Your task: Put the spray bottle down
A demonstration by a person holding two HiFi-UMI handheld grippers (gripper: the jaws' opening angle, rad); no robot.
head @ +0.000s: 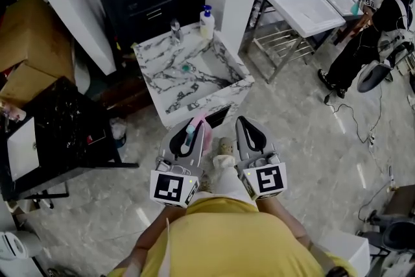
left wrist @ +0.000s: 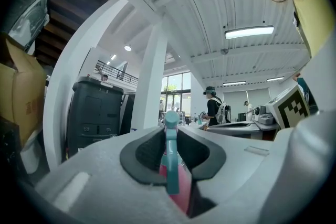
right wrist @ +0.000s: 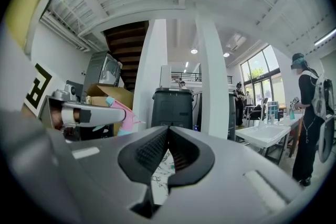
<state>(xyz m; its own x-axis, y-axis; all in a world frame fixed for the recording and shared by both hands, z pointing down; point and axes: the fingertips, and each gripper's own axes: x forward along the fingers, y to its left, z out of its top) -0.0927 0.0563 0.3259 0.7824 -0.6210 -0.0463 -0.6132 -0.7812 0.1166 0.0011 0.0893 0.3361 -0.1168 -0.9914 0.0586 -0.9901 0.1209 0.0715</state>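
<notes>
Over the marble floor [head: 311, 139], left gripper [head: 193, 130] fingers clamp the pink spray bottle [left wrist: 171, 170]; right gripper [right wrist: 169, 134] fingers meet, empty.

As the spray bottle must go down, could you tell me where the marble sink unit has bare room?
The back ledge of the marble sink unit is crowded: a pump bottle and a small clear item stand there. The basin holds only a teal item near its middle; the basin's right part and the near rim look bare for the spray bottle.

Ahead, marble sink [head: 194, 107]: front rim bare; pump bottle [head: 207, 21], small bottle [head: 175, 30], perhaps glass, crowd back edge.
</notes>
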